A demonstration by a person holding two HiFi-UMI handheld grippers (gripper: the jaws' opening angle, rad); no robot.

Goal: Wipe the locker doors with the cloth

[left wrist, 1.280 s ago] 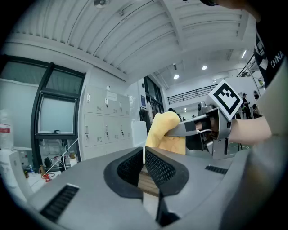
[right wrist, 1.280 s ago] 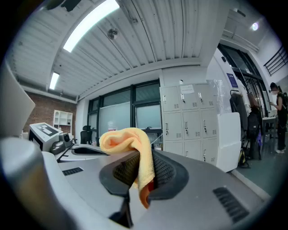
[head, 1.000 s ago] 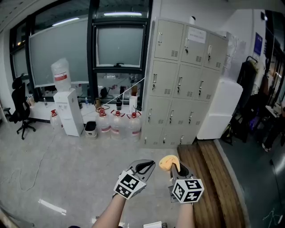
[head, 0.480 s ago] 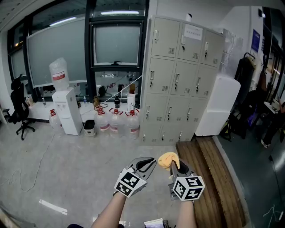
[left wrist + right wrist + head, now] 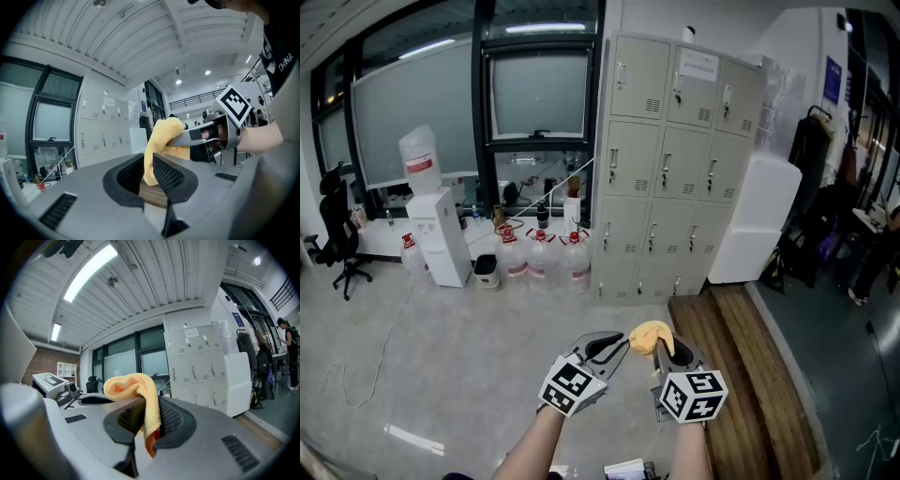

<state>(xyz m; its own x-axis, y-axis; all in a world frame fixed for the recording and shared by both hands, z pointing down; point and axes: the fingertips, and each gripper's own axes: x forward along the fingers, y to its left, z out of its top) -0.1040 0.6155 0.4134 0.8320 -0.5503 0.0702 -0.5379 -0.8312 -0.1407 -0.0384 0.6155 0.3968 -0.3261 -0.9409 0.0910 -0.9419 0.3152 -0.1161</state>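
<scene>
The grey locker bank (image 5: 675,169) stands ahead across the floor, all doors closed. My right gripper (image 5: 664,352) is shut on a yellow cloth (image 5: 651,337), which bunches above its jaws and hangs down between them (image 5: 149,416). My left gripper (image 5: 619,343) is level beside it, its tips close to the cloth. Its jaws have just been opening and now stand a narrow gap apart (image 5: 149,164). The cloth (image 5: 161,140) hangs just beyond that gap, and the pads do not press on it. Both grippers are well short of the lockers (image 5: 197,369).
Several water bottles (image 5: 542,258) and a white water dispenser (image 5: 431,234) stand left of the lockers. A white cabinet (image 5: 750,225) stands to their right. A wooden platform (image 5: 741,375) runs along the floor on the right. A person (image 5: 287,352) is far right.
The lockers have drifted slightly left in the head view. The left gripper's tip has edged a little toward the cloth. The right gripper still holds the cloth as before.
</scene>
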